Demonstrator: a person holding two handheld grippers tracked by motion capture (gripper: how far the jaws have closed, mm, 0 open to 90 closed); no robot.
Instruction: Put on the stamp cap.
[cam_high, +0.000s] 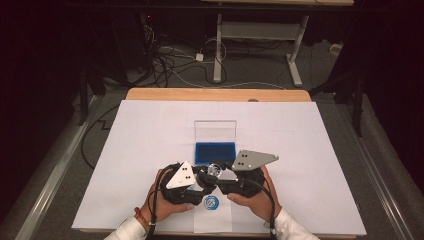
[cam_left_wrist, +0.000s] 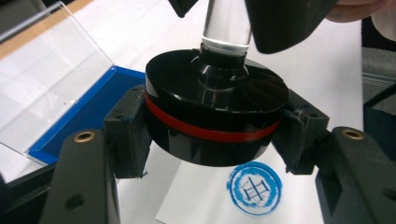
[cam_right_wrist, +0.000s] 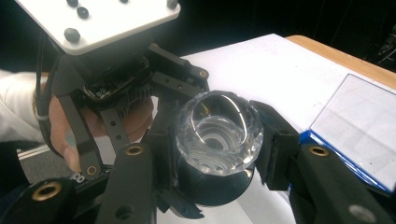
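With the left tool clamped on the stamp's black base and the right tool on its clear handle, above the blue imprint near the worktop's front edge, re-inking at the far ink pad likely follows.

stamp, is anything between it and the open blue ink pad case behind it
Nothing visible. The stamp is held off the paper, left gripper on its black base, right gripper on its clear handle. Only bare white paper lies before the ink pad case.
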